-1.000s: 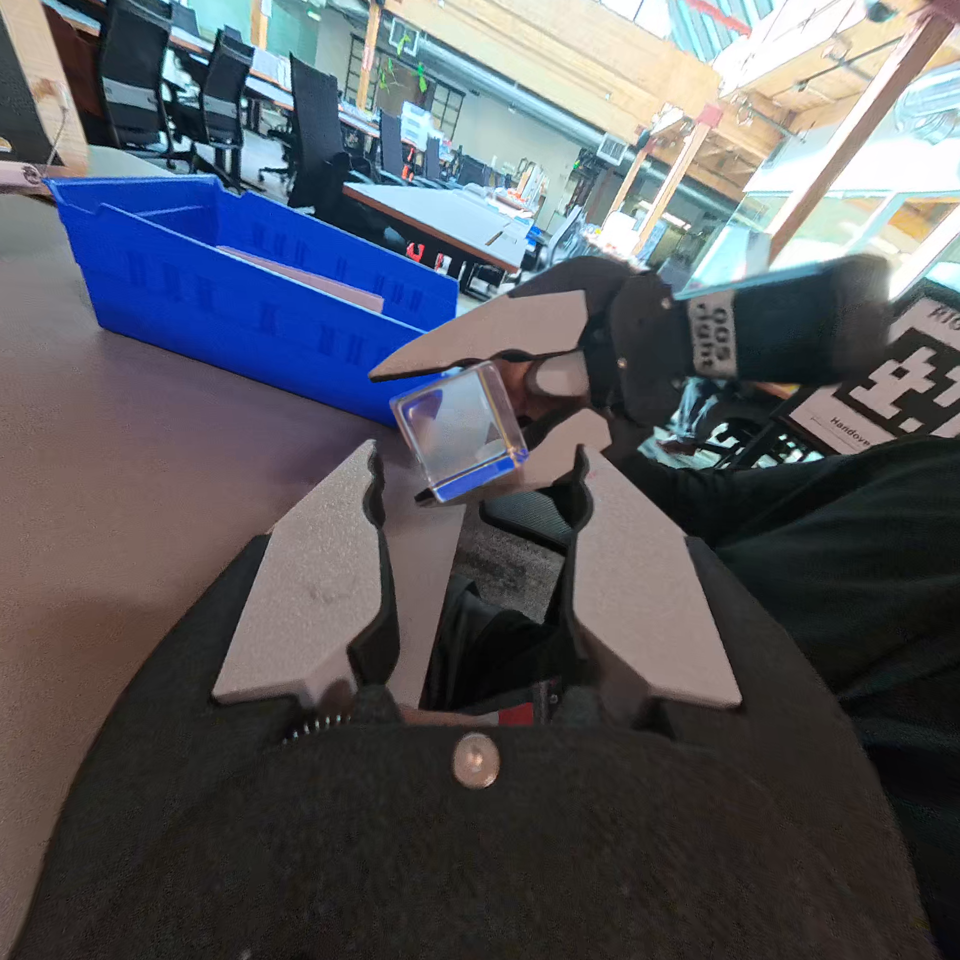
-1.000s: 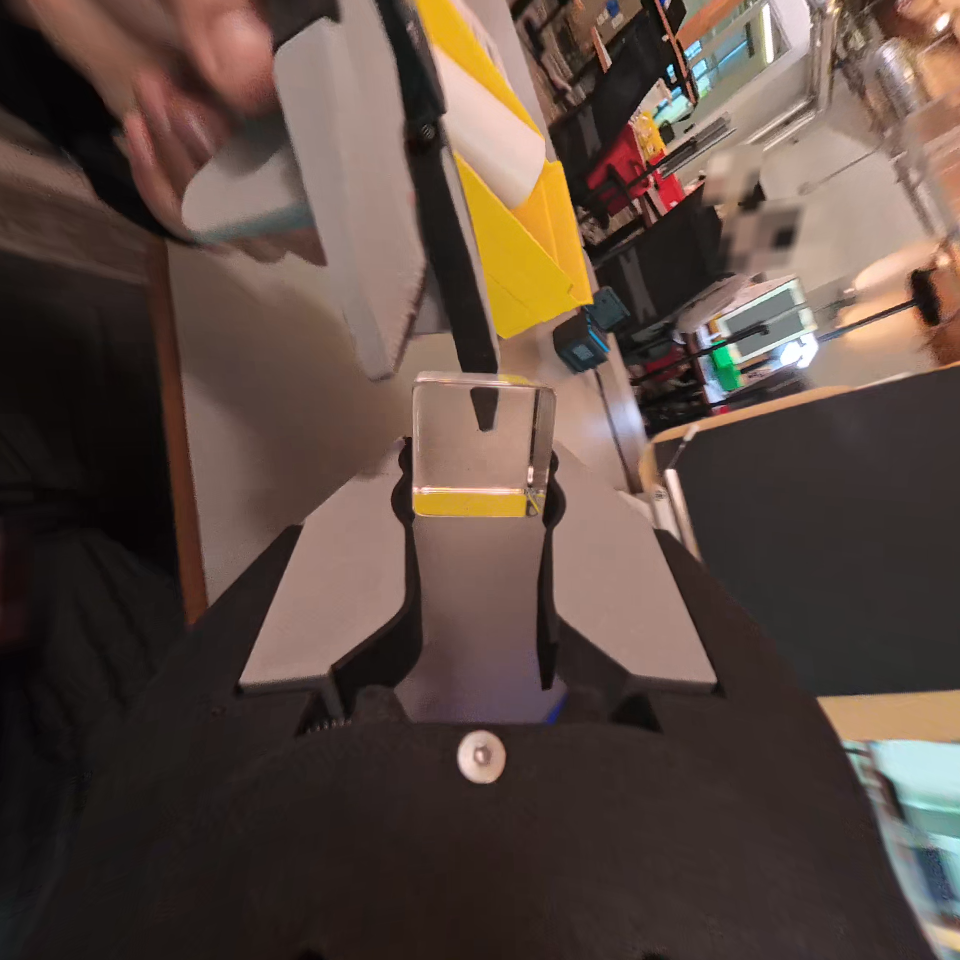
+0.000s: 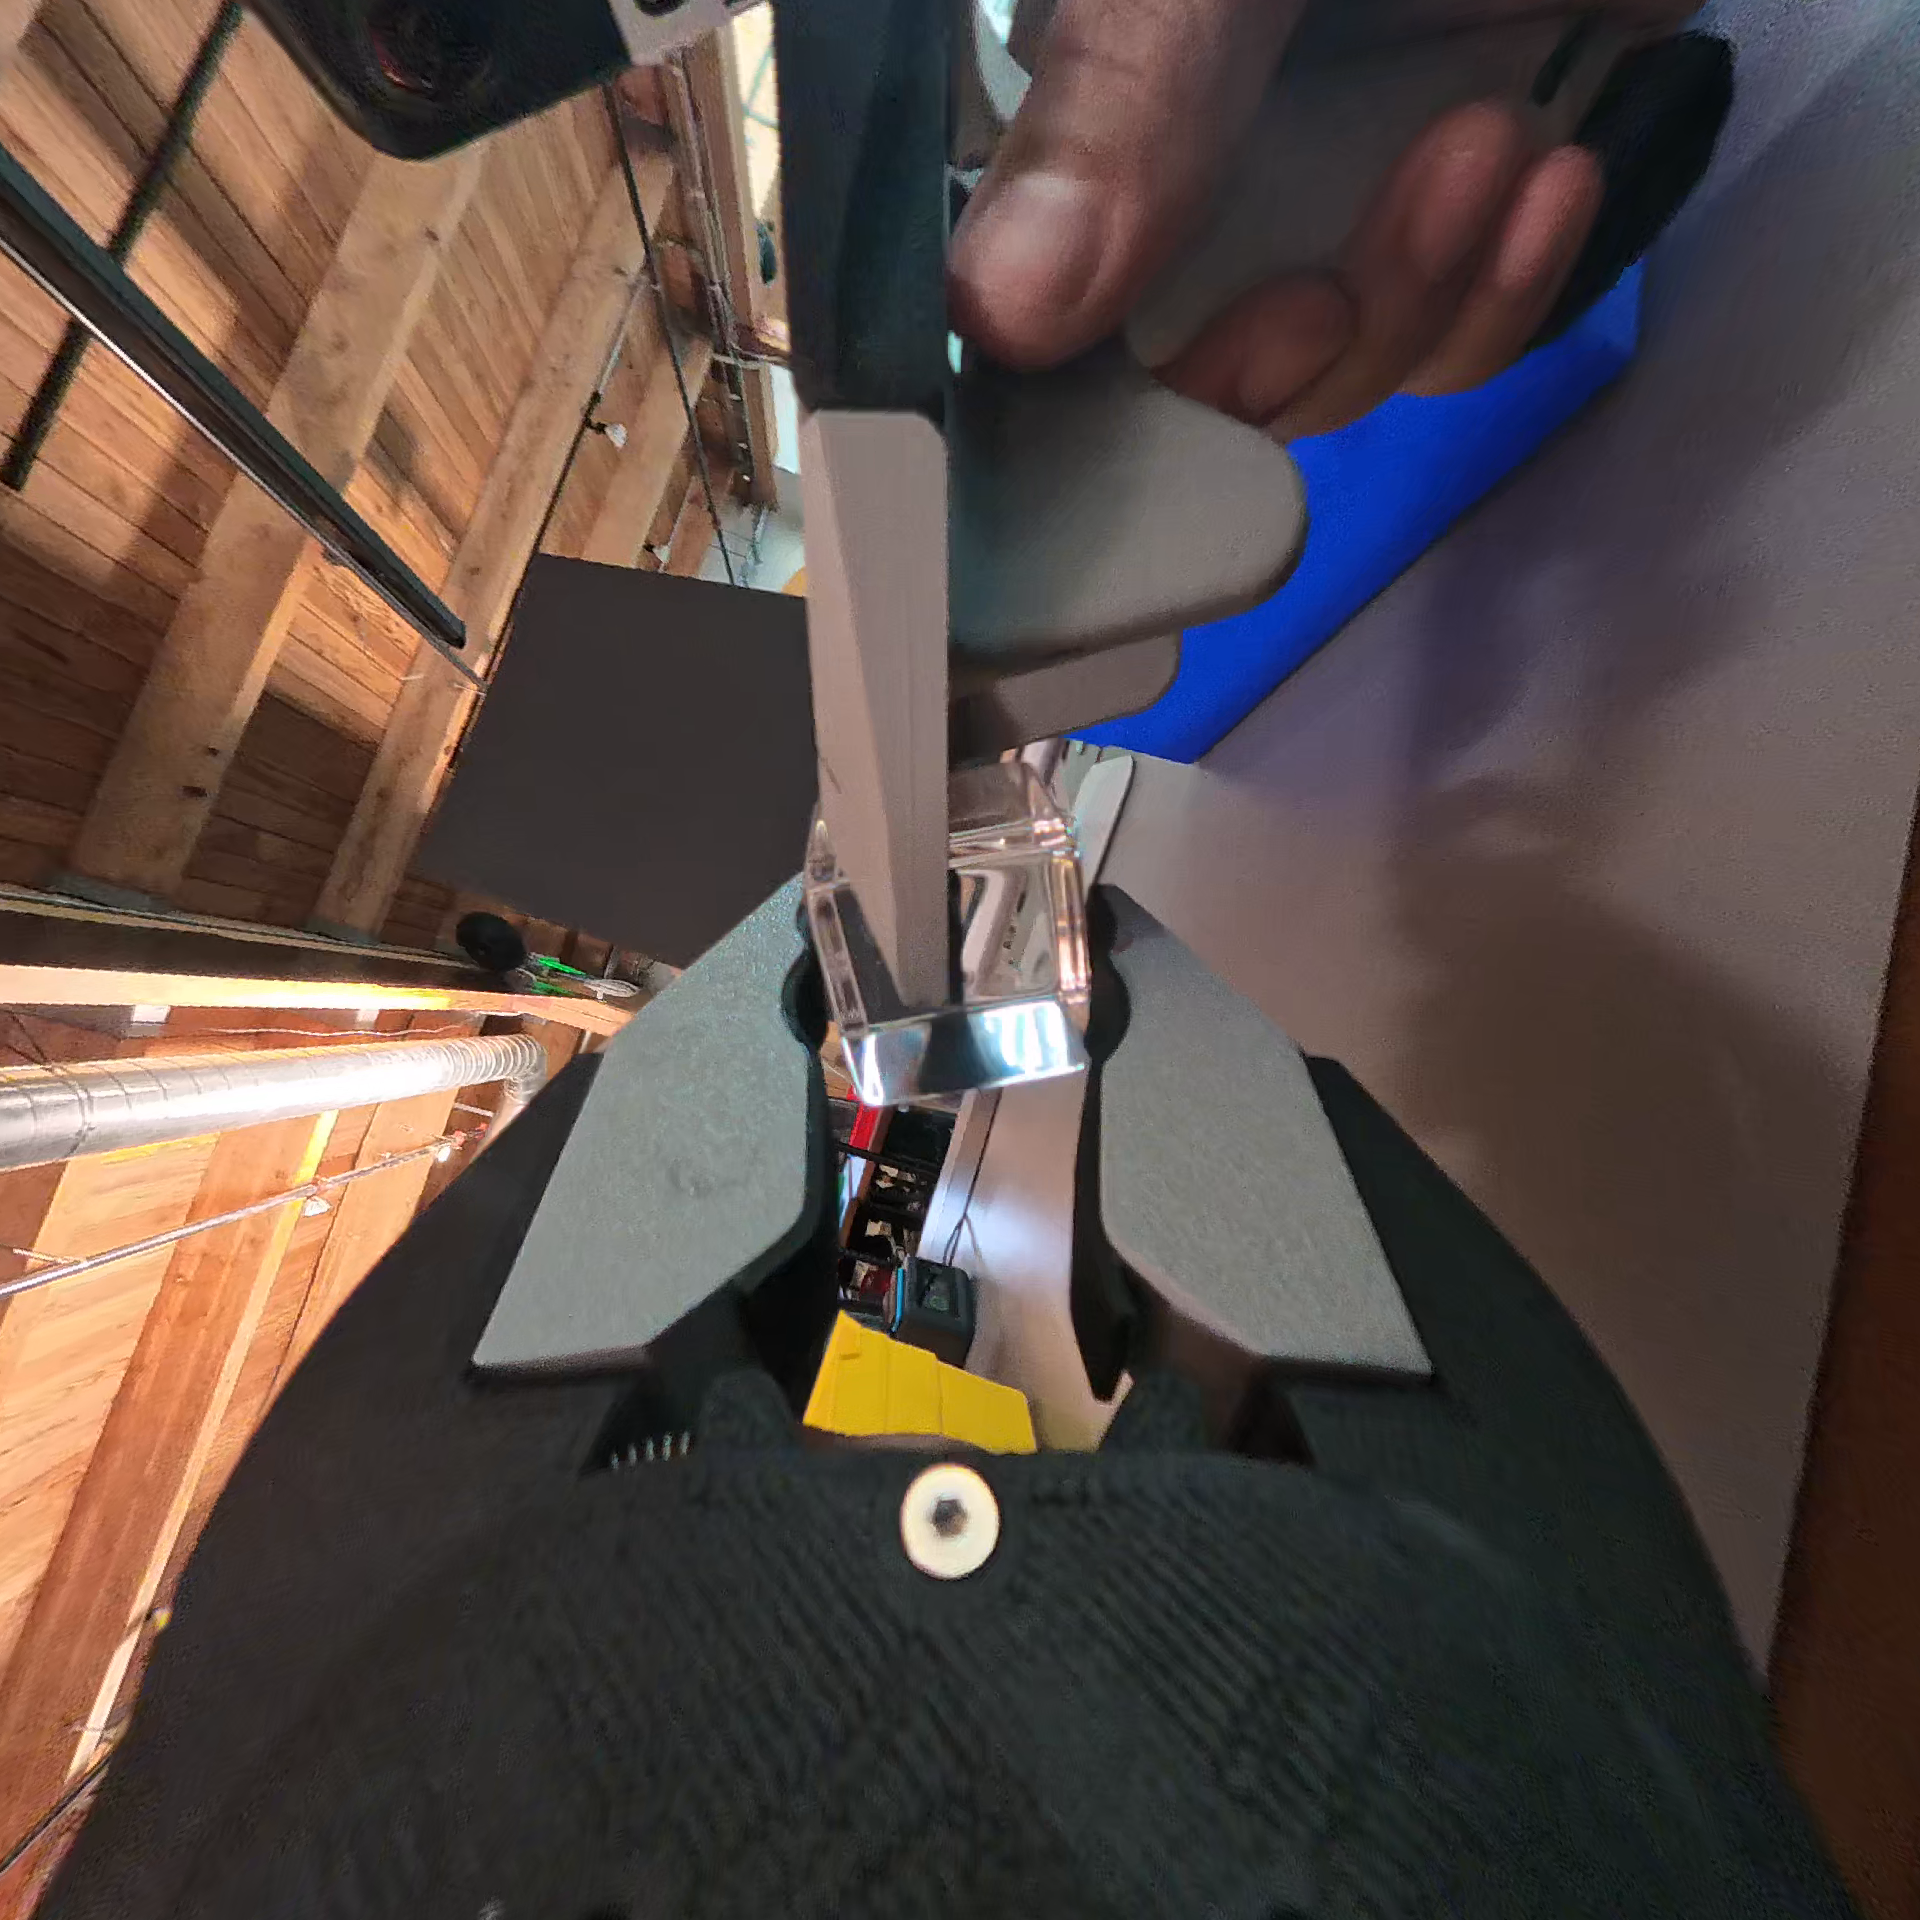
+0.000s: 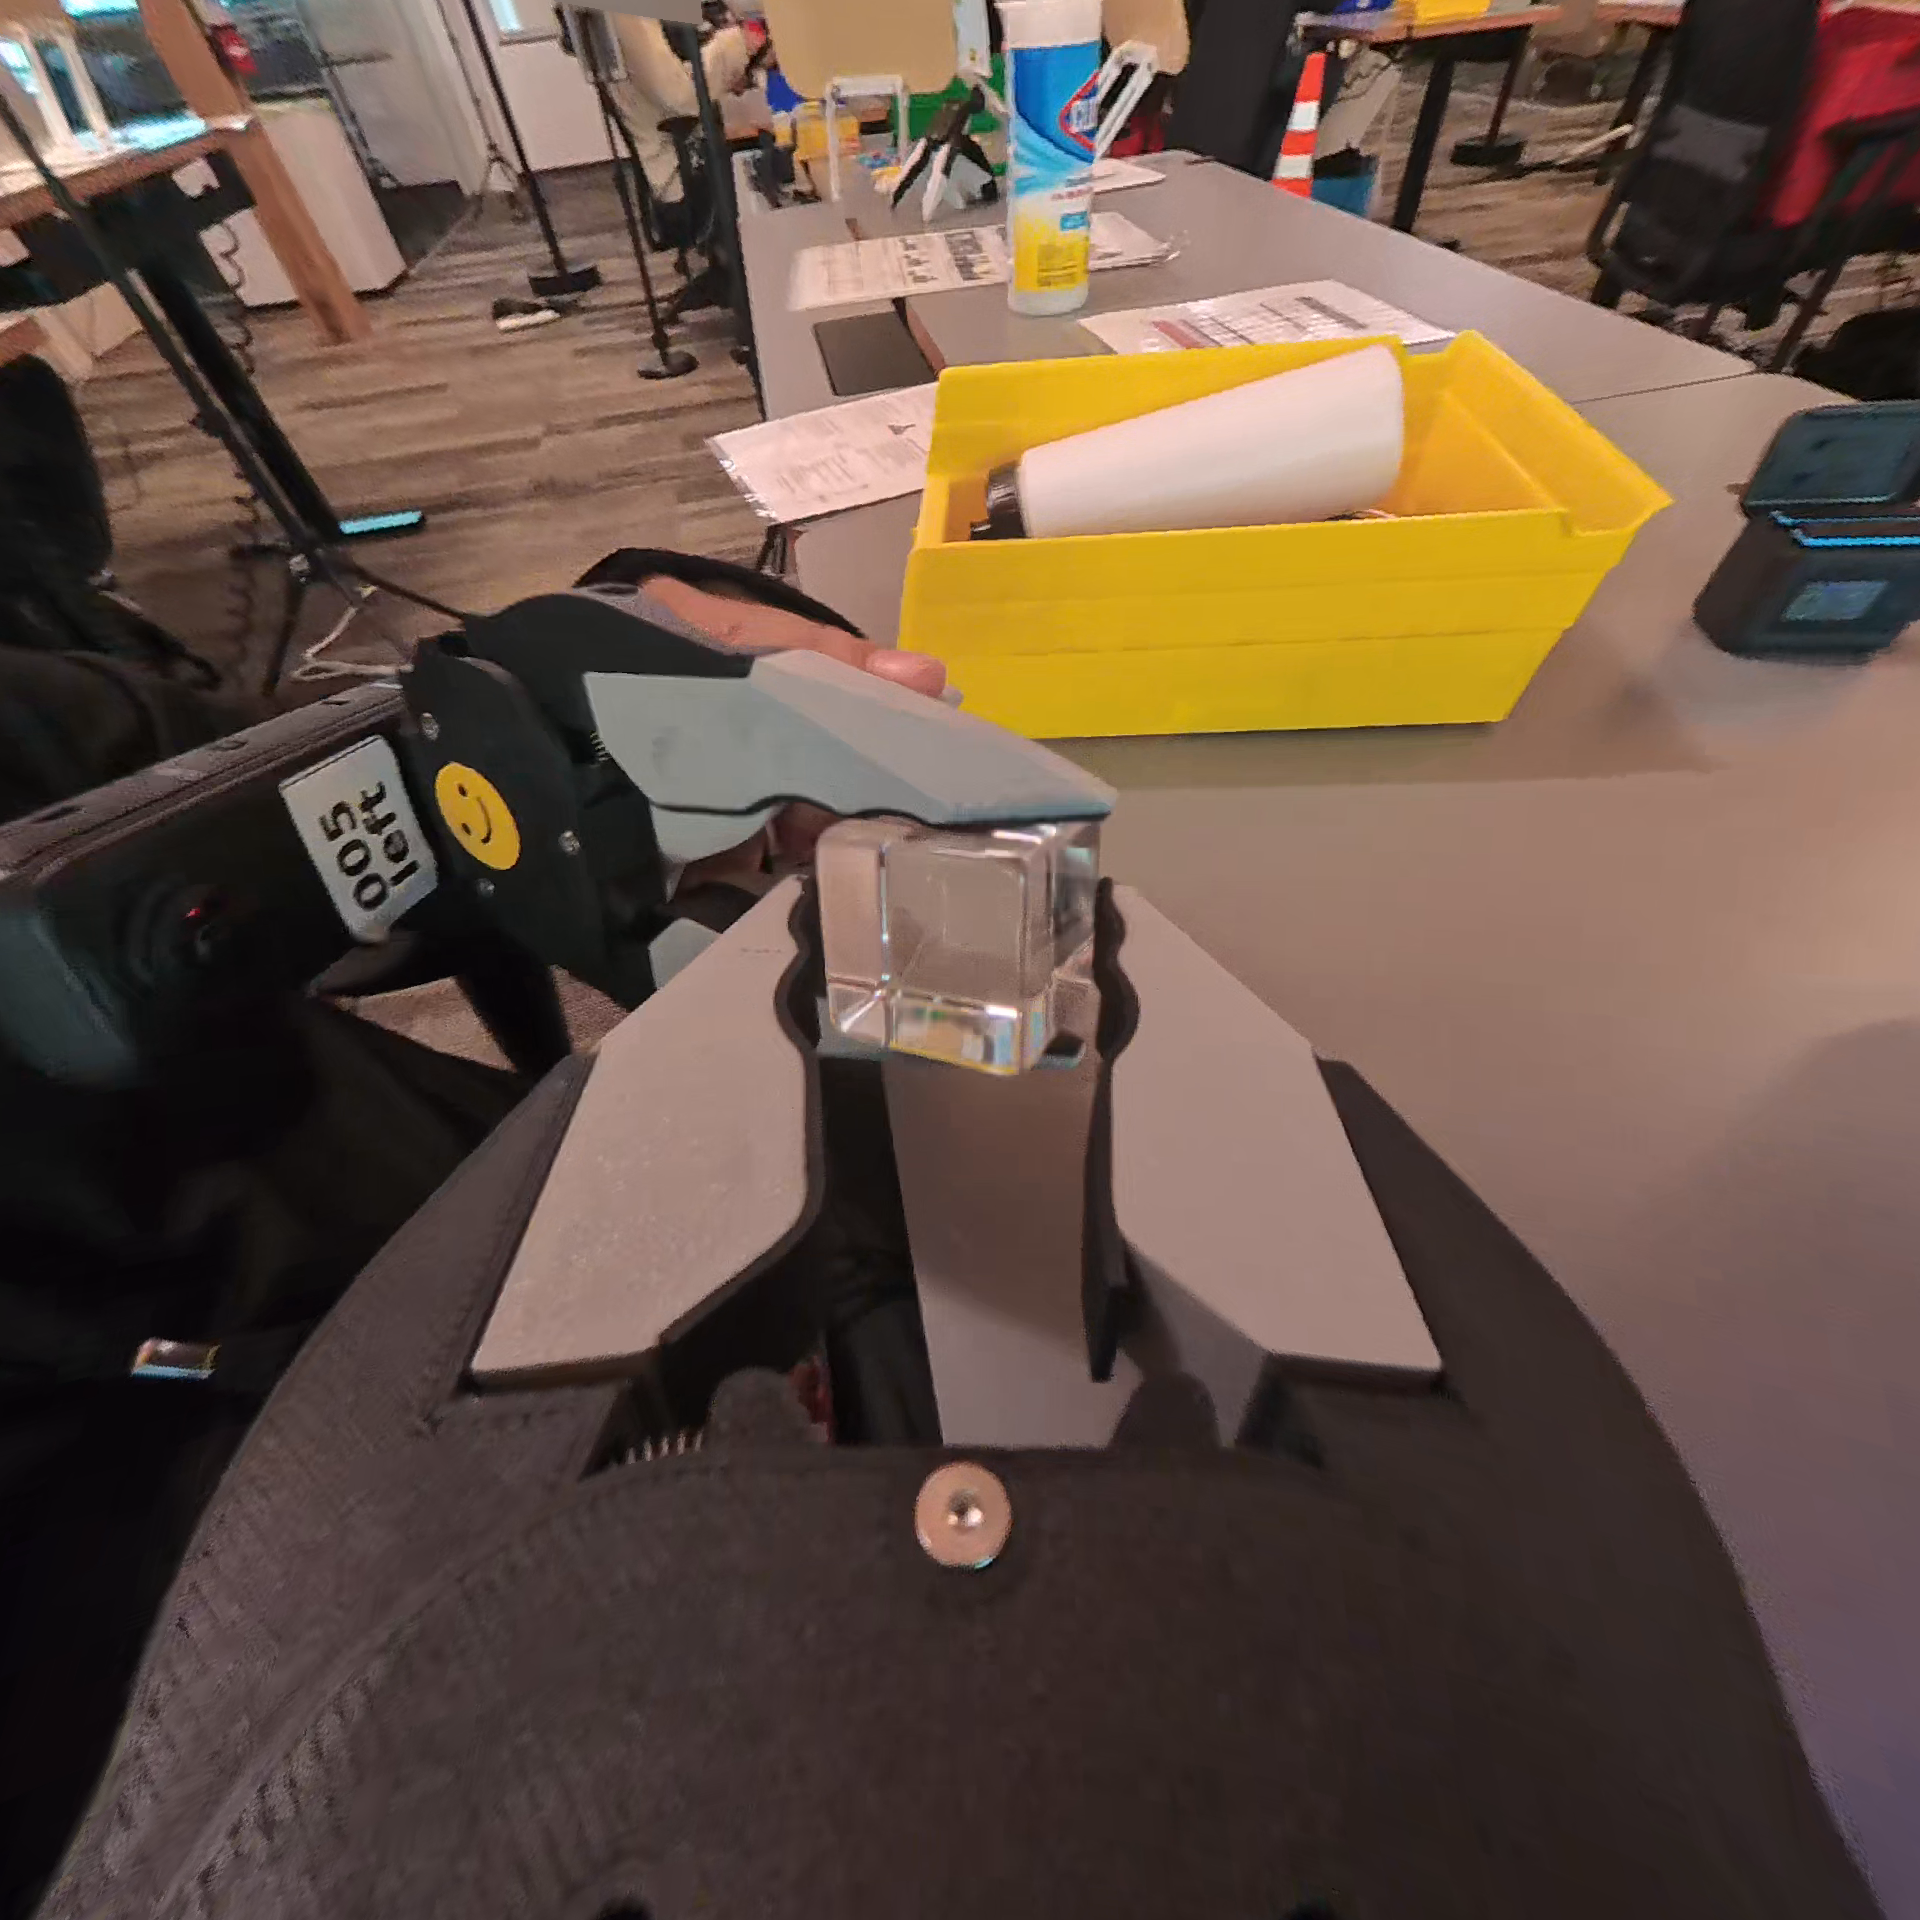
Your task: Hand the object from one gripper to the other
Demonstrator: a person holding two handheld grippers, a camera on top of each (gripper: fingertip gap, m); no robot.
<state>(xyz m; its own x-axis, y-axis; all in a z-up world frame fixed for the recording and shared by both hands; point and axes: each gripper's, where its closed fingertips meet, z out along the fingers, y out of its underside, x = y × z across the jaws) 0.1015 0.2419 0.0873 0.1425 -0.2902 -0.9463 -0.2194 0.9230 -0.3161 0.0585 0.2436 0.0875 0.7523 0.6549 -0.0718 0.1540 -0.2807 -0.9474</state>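
A clear glass cube point(image 4: 956, 935) is held in the air between both grippers. In the right wrist view my right gripper point(image 4: 956, 925) has its two grey fingers against the cube's left and right faces. My left gripper point(image 4: 1081, 935) comes in from the left, with one finger on top of the cube and one under it. In the left wrist view the cube point(image 3: 1023, 935) sits between my left gripper's point(image 3: 948, 925) fingertips, which touch its sides. The right gripper's grey finger point(image 3: 883, 727) comes down across the cube's front face. Both grippers are shut on the cube.
A grey table point(image 4: 1507, 987) lies below. On it stands a yellow bin point(image 4: 1247, 644) holding a white bottle point(image 4: 1216, 457), with a dark case point(image 4: 1818, 540) to its right and a wipes canister point(image 4: 1049, 156) behind. A blue bin point(image 3: 1403, 551) shows behind a hand point(image 3: 1247, 208). Only a small space, under 4 cm, lies between the two pairs of fingers.
My left gripper was open just short of the cube; its fingers have now closed on it. Both grippers have rolled about a quarter turn. The right gripper still holds the cube.
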